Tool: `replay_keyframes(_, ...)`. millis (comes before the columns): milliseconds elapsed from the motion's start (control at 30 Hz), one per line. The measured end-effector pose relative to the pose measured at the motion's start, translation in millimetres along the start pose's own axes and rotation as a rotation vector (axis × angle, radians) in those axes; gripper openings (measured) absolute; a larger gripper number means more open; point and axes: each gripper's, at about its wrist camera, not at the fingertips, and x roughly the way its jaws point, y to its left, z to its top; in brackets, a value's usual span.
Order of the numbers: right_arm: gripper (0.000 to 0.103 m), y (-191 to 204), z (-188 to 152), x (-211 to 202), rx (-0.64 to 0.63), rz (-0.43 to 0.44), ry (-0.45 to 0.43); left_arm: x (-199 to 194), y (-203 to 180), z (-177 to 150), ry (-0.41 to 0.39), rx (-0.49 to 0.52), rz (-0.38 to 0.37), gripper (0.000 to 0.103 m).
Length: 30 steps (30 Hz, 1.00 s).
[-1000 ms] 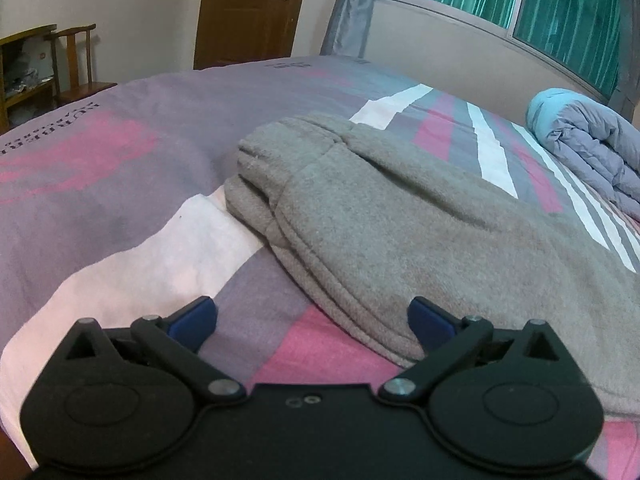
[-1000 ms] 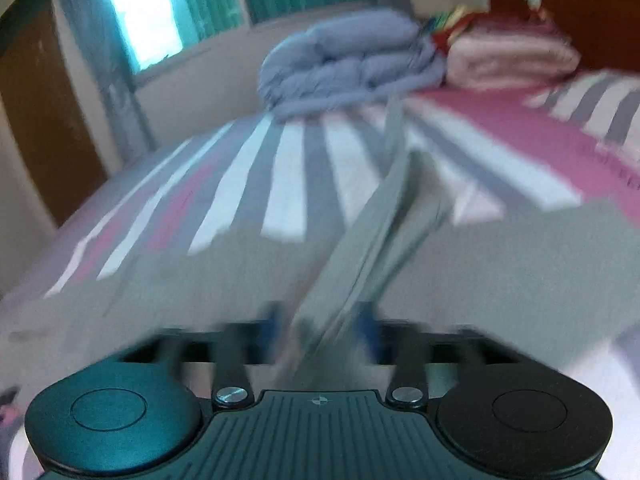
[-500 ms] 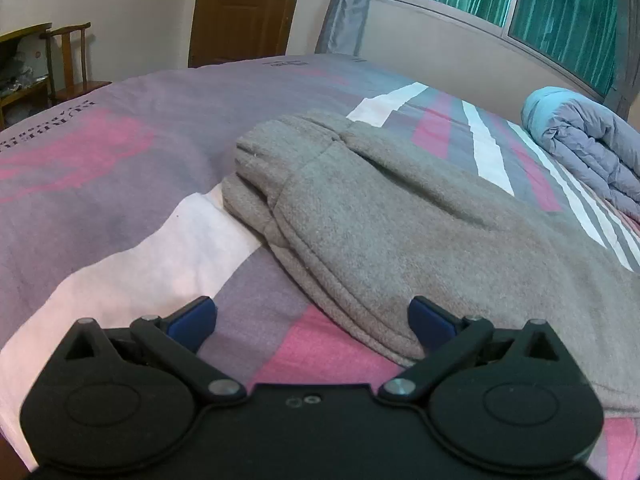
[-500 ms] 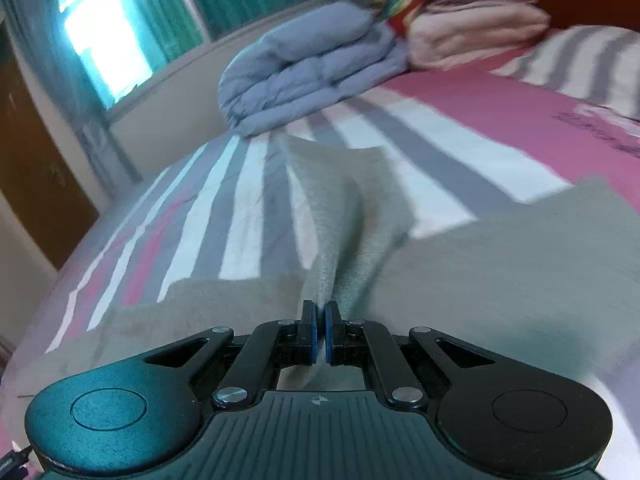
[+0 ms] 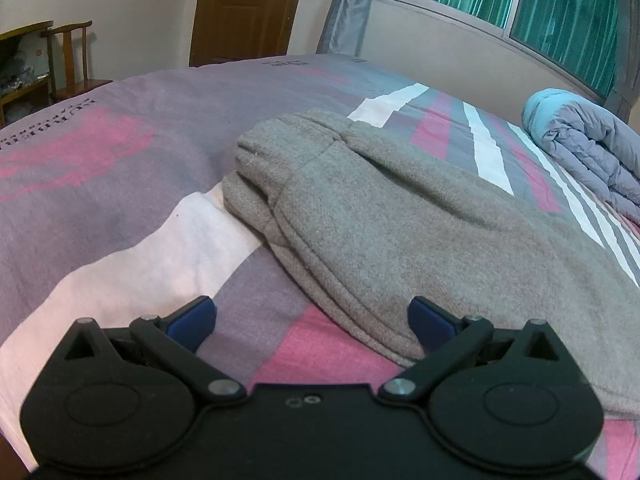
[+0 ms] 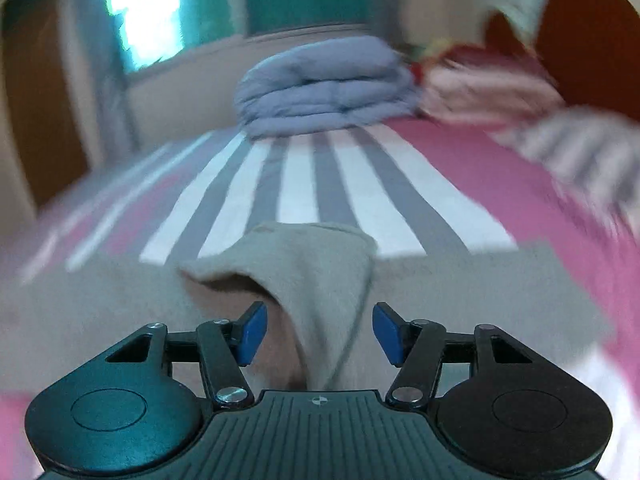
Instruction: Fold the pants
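Observation:
Grey fleece pants (image 5: pixel 400 220) lie on a striped bedspread (image 5: pixel 120 184), their bunched waistband end toward the door. My left gripper (image 5: pixel 312 320) hangs open just short of the pants' near hem, its right blue pad over the fabric edge, nothing pinched. In the right wrist view a raised fold of the grey pants (image 6: pixel 320 276) stands between the blue pads of my right gripper (image 6: pixel 318 334). Those jaws are opening and the pads stand clear of the cloth on both sides.
A folded blue-grey quilt (image 6: pixel 324 88) and pink bedding (image 6: pixel 480 88) sit at the head of the bed. The quilt (image 5: pixel 588 148) shows again at the right of the left wrist view. Beyond the bed stand a wooden door (image 5: pixel 244 8) and chair (image 5: pixel 68 60).
My right gripper, shut on a pinched fold half a second ago, has spread its jaws and the fold has slumped. The left gripper and its end of the pants stayed put.

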Motion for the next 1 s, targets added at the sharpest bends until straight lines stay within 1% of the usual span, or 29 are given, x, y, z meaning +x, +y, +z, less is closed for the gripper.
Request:
replay_keyframes(33,0.056,8.2,3.1,4.9,-0.066,-0.003,0.017,0.1,0.3,0.0,0.000,-0.001,-0.001,0.097)
replay_keyframes(67,0.048,17.4,6.3,10.5,-0.135,-0.006,0.035,0.2,0.7,0.1,0.001,-0.002,-0.002,0.097)
replay_keyframes(100,0.045,21.9,7.3,15.5,-0.181,0.001,0.036,0.3,1.0,0.2,0.001,-0.004,-0.003,0.097)
replay_keyframes(133,0.039,28.0,7.2,19.9,-0.224,0.001,0.039,0.4,1.4,0.4,0.001,-0.007,-0.004,0.097)
replay_keyframes(167,0.024,32.3,6.4,24.0,-0.264,-0.011,0.044,-0.1,1.4,0.4,0.000,-0.012,-0.005,0.097)
replay_keyframes(200,0.020,34.8,3.6,29.1,-0.281,-0.025,0.038,-0.2,1.9,0.7,-0.001,-0.018,-0.006,0.097)
replay_keyframes(233,0.020,35.1,4.8,32.2,-0.276,-0.027,0.034,0.0,2.1,0.9,0.001,-0.021,-0.006,0.097)
replay_keyframes(267,0.015,32.8,4.9,35.1,-0.261,-0.028,0.029,0.1,2.0,1.0,0.002,-0.022,-0.005,0.097)
replay_keyframes(300,0.004,29.7,5.5,32.8,-0.245,-0.026,0.015,0.2,1.8,1.0,0.003,-0.021,-0.003,0.097)
replay_keyframes(333,0.003,21.1,7.3,27.9,-0.182,-0.017,-0.011,0.4,1.8,1.0,0.004,-0.021,-0.003,0.097)
replay_keyframes(367,0.003,1.5,8.0,24.5,-0.069,-0.008,-0.035,0.3,1.9,0.9,0.003,-0.019,-0.004,0.097)
replay_keyframes(433,0.003,-42.5,6.0,12.8,0.228,-0.004,-0.085,-0.2,2.3,0.8,0.004,-0.017,-0.007,0.097)
replay_keyframes(467,0.003,-72.6,-6.1,4.7,0.423,-0.013,-0.123,-0.3,2.5,0.8,0.004,-0.017,-0.010,0.097)
replay_keyframes(500,0.003,-97.2,-22.0,1.8,0.576,-0.029,-0.127,-0.2,2.4,0.9,0.004,-0.016,-0.011,0.097)
replay_keyframes(533,0.003,-118.1,-41.3,5.1,0.707,-0.041,-0.100,0.0,2.1,1.0,0.005,-0.015,-0.009,0.097)
replay_keyframes(567,0.003,-134.1,-64.7,12.6,0.807,-0.052,-0.035,0.2,1.9,1.1,0.005,-0.014,-0.007,0.097)
replay_keyframes(600,0.003,-142.3,-79.2,22.0,0.846,-0.031,0.023,0.1,1.6,1.0,0.005,-0.012,-0.006,0.097)
replay_keyframes(633,0.003,-147.9,-89.3,24.2,0.873,0.012,0.019,0.0,1.6,0.9,0.005,-0.011,-0.007,0.097)
replay_keyframes(667,0.005,-152.4,-92.0,21.5,0.881,0.036,-0.003,0.0,1.6,0.8,0.005,-0.011,-0.007,0.097)
replay_keyframes(700,0.007,-152.5,-88.8,20.1,0.860,0.036,-0.007,0.2,1.5,0.8,0.005,-0.010,-0.006,0.097)
replay_keyframes(733,0.010,-149.1,-82.3,19.3,0.807,0.016,-0.006,0.2,1.4,0.8,0.005,-0.010,-0.006,0.097)
replay_keyframes(800,0.011,-139.2,-69.6,17.2,0.700,-0.018,-0.018,0.1,1.4,0.9,0.005,-0.012,-0.007,0.097)
replay_keyframes(867,0.015,-138.1,-60.5,18.6,0.637,-0.065,-0.038,0.3,1.3,0.9,0.006,-0.010,-0.007,0.097)
replay_keyframes(900,0.015,-140.7,-57.6,18.3,0.632,-0.086,-0.049,0.3,1.3,0.9,0.006,-0.009,-0.007,0.097)
replay_keyframes(967,0.016,-155.9,-59.6,22.5,0.680,-0.123,-0.078,0.1,1.1,0.9,0.006,-0.007,-0.008,0.097)
replay_keyframes(1000,0.016,-167.5,-62.7,24.1,0.727,-0.104,-0.073,0.2,1.0,1.0,0.007,-0.008,-0.007,0.097)
